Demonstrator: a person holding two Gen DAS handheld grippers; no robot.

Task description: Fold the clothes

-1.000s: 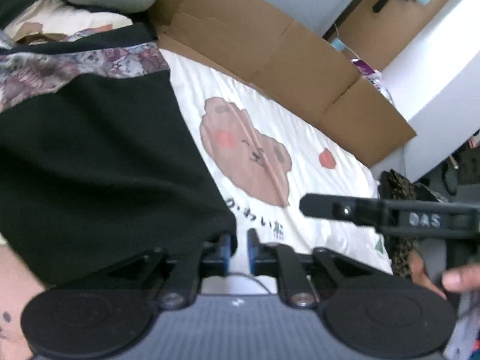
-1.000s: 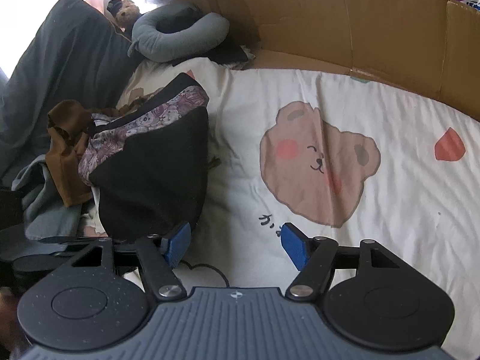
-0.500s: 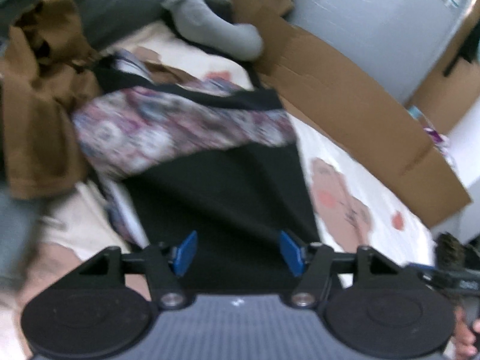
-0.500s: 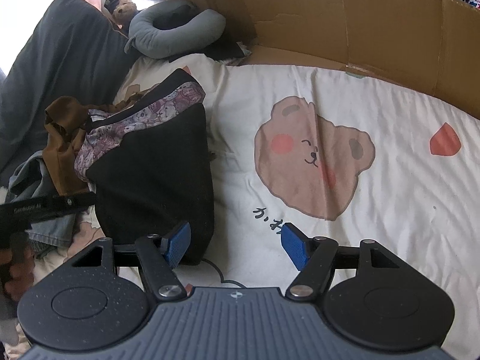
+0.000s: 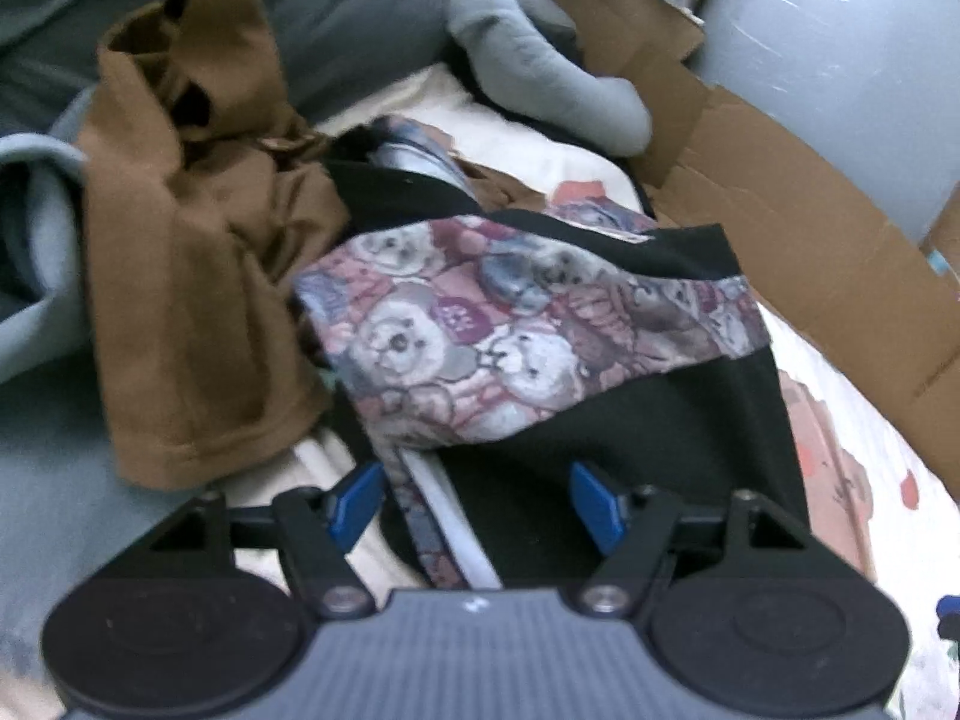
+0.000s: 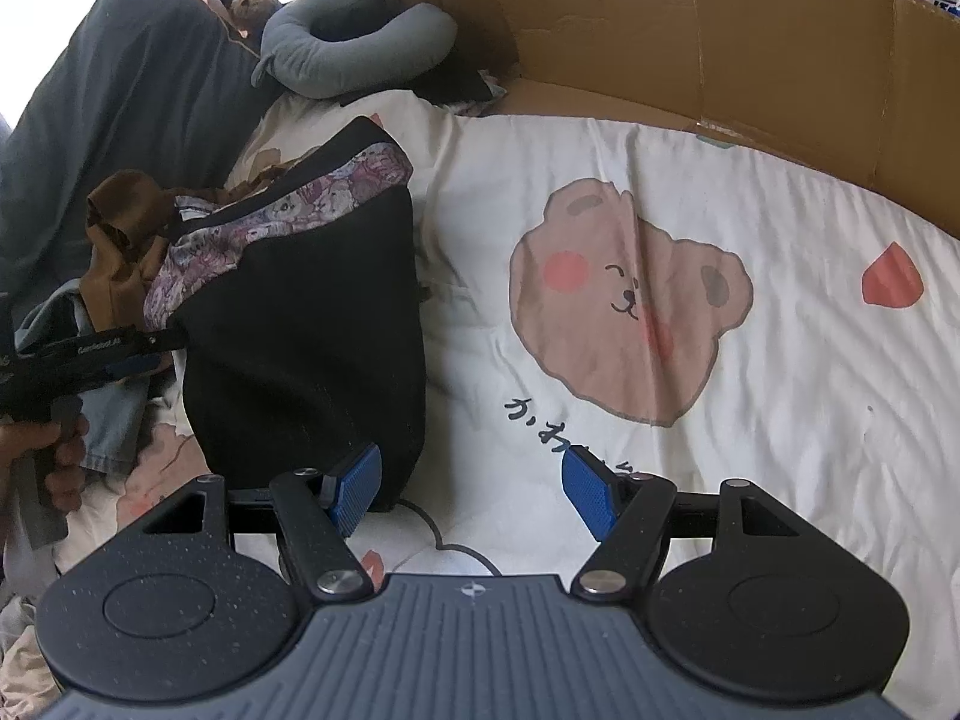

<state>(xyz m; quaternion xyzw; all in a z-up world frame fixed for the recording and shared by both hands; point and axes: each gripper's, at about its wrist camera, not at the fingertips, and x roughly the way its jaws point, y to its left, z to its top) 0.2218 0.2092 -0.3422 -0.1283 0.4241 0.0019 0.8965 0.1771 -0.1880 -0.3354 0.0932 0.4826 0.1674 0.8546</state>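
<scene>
Clothes lie heaped at the left side of the bed: a folded black garment with a teddy-bear print band across its far end sits on the white bear-print sheet, and a crumpled brown garment lies just to its left, touching it. Left of that I see grey-blue fabric, bunched up. In the right wrist view the black garment's right edge runs close beside the printed bear face on the sheet without covering it.

My left gripper hangs over the near edge of the black garment with its blue pads spread wide and nothing between them; a strip of printed trim and white fabric runs under the gap. From the right wrist view I can see this tool at the far left, a hand wrapped round its grip.

My right gripper is likewise released, fingers parted; the left finger sits over the near right corner of the black garment, the right one over bare sheet by the printed lettering. I cannot tell whether it touches the cloth.

A grey neck pillow lies at the far end of the bed, a dark pillow at far left, and a cardboard wall lines the far edge.
</scene>
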